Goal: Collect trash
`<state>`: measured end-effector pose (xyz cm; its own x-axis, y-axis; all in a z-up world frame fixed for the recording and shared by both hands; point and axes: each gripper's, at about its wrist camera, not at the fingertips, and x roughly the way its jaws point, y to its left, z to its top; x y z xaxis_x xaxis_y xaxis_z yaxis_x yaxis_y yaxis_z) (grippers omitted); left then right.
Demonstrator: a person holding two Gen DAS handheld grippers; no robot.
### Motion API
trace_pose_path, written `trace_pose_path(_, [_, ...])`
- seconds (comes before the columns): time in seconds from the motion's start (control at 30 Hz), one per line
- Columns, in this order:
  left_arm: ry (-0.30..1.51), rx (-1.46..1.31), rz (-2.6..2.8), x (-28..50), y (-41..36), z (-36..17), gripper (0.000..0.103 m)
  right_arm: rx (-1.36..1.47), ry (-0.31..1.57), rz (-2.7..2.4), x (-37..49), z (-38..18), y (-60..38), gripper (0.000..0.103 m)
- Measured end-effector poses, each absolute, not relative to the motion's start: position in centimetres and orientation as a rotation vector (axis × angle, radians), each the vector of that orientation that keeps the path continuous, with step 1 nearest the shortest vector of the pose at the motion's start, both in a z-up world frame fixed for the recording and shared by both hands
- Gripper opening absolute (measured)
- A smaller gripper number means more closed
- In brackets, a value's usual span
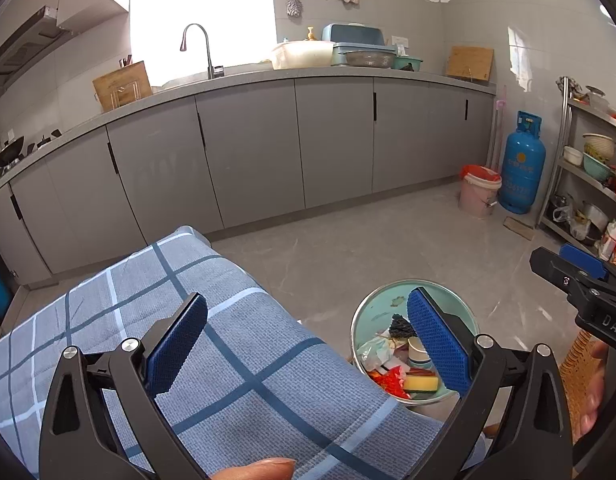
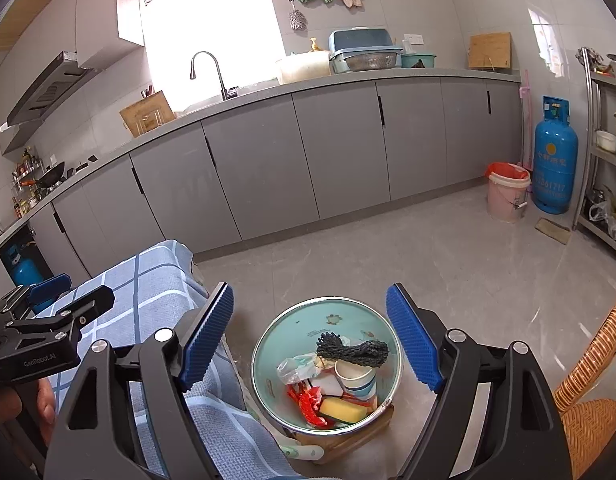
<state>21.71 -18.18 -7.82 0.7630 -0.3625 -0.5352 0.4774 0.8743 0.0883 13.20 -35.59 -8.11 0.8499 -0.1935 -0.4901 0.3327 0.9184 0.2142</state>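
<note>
A round mint-green trash bin (image 2: 300,332) stands on the floor beside the table; it also shows in the left wrist view (image 1: 371,308). It holds a paper cup (image 2: 357,378), a dark rope bundle (image 2: 353,350), a yellow sponge (image 2: 343,410), a red wrapper (image 2: 309,402) and crumpled plastic (image 2: 298,366). My right gripper (image 2: 309,340) is open and empty above the bin. My left gripper (image 1: 308,344) is open and empty above the table's edge, and shows at the left of the right wrist view (image 2: 52,300).
A blue plaid cloth (image 1: 228,360) covers the table at the left. A wicker chair (image 2: 591,392) stands at the right. Grey cabinets (image 1: 268,144), a pink bucket (image 1: 477,194), a blue gas cylinder (image 1: 521,164) and a metal shelf (image 1: 587,184) line the far side.
</note>
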Motion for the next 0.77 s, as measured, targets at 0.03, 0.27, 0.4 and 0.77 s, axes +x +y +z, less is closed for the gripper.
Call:
trace_pose_path(0.03, [0.532, 0.229, -0.460, 21.73, -18.19, -7.83, 0.099, 0.299, 0.481, -0.281, 13.22, -8.05, -35.50, 0.079])
trace_pose_path(0.27, [0.506, 0.258, -0.434, 21.47, -18.24, -7.92, 0.099, 0.298, 0.482, -0.281, 13.13, -8.02, -35.59, 0.079])
trace_pose_path(0.4, [0.499, 0.263, -0.431, 21.24, -18.32, -7.88, 0.099, 0.300, 0.484, -0.281, 13.01, -8.05, -35.50, 0.079])
trace_pose_path(0.77, [0.510, 0.257, -0.473, 20.98, -18.23, -7.71, 0.099, 0.295, 0.485, -0.283, 12.83, -8.10, -35.33, 0.082])
